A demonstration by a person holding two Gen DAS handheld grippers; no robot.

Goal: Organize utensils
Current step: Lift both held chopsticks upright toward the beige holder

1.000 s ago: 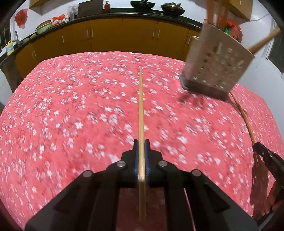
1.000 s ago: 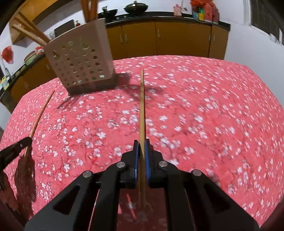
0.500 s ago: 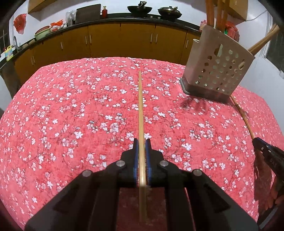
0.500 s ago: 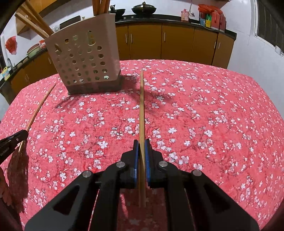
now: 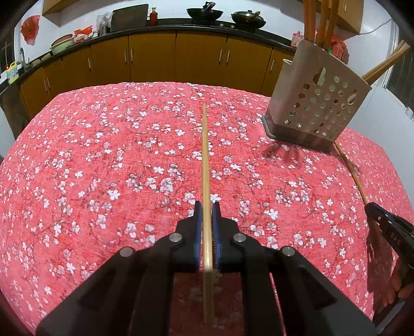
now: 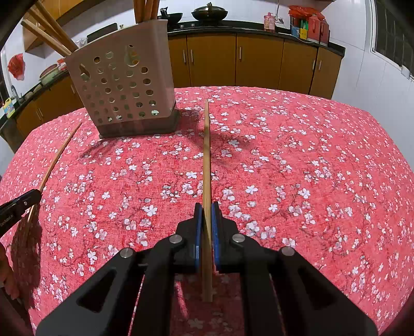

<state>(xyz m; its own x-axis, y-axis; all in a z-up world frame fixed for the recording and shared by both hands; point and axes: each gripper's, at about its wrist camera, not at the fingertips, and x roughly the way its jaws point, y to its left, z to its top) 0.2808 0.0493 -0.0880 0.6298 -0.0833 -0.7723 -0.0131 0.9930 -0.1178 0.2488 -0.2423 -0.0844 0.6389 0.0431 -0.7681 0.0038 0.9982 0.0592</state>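
A table [image 5: 77, 160] under a red cloth printed with white blossoms is filling both views, and brown cabinets [image 5: 155, 59] under a dark counter [image 5: 168, 22] are running along the wall behind it, carrying two black woks [image 5: 204, 13] and other kitchen items.

A beige perforated utensil holder [image 5: 318, 103] is standing on a dark base near the far edge of the table, toward its right corner in the left wrist view; in the right wrist view [image 6: 124, 88] it is sitting toward the far left. Several wooden handles [image 6: 146, 9] are rising upright from its top, and a few more sticks [image 6: 46, 33] are leaning out over one side.

The left gripper [image 5: 207, 206] is pinching a wooden chopstick [image 5: 205, 160] between its blue pads, fingers nearly together. The stick's long axis is running straight ahead toward the far edge, its tip hanging over bare cloth, with the holder off to its right.

The right gripper [image 6: 205, 206] is clamping a second chopstick [image 6: 206, 155] the same way, fingers narrow. This one is also pointing at the far edge, its tip ending just right of the holder's base.

Each gripper is showing at the other view's side edge, holding its stick angled toward the holder.
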